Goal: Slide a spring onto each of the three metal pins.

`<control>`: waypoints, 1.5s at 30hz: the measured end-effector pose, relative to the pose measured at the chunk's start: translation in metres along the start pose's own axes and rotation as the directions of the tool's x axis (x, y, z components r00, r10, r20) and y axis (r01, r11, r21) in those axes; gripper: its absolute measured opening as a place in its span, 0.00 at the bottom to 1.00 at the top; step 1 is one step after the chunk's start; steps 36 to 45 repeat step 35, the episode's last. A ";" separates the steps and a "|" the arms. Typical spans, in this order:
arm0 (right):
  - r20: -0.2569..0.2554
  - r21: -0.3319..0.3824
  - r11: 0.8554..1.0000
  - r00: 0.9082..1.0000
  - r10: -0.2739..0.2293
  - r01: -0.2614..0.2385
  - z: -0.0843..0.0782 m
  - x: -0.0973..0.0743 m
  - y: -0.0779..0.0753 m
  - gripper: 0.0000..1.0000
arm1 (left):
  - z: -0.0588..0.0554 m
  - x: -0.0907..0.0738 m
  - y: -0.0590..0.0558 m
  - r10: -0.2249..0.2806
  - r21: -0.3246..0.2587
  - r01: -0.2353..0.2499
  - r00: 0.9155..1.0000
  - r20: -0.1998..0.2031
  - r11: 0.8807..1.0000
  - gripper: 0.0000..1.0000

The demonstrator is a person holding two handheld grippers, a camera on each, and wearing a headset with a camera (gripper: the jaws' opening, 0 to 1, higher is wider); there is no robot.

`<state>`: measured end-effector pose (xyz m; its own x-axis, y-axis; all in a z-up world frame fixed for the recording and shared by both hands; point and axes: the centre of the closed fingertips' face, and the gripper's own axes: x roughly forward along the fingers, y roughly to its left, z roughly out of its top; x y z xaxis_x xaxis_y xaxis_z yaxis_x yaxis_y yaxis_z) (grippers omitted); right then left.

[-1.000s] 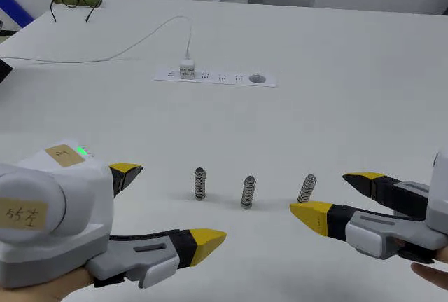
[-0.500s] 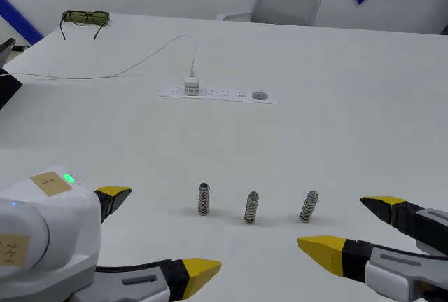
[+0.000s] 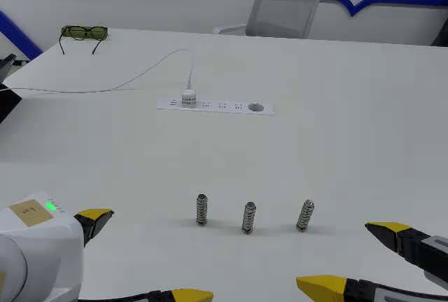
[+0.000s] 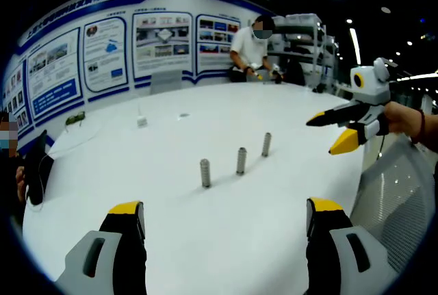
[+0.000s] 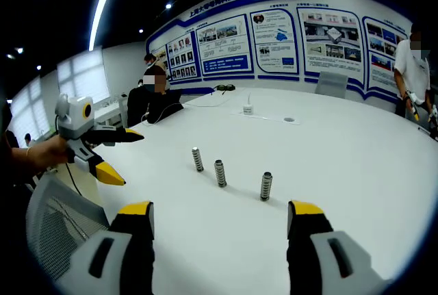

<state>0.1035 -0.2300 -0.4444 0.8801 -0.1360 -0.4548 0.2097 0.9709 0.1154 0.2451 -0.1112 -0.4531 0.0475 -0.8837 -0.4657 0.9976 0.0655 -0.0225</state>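
Three metal pins are standing in a row on the white table (image 3: 336, 141), between the two grippers and apart from both. They are the left pin (image 3: 201, 209), the middle pin (image 3: 248, 217) and the right pin (image 3: 304, 215). Each one is showing the ribbed coils of a spring along its length. The right pin is leaning a little in the head view, while the other two are standing upright.

The left gripper (image 3: 140, 256) is hovering at the near left with its yellow-tipped jaws spread wide, holding nothing. A tan sticker (image 3: 26, 209) on its body is carrying handwriting too small to read, and a green light (image 3: 50, 207) is glowing beside it. The right gripper (image 3: 350, 258) is hovering at the near right, its jaws also spread apart and holding nothing.

Farther back, a white power strip (image 3: 213, 105) is lying flat with a white plug (image 3: 188, 97) seated in it, and a cable (image 3: 119, 81) is trailing off to the left. Dark glasses (image 3: 84, 33) are resting near the far left corner. A grey chair (image 3: 283, 4) is standing behind the table.

In the right gripper view, wall posters (image 5: 274, 31) are carrying blue headings and text — none of it is legible.
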 end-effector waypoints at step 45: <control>-0.027 0.015 1.000 1.000 -0.011 0.012 -0.009 -0.007 0.001 0.80 | -0.009 -0.001 -0.002 0.008 -0.006 -0.008 0.999 -0.035 1.000 1.00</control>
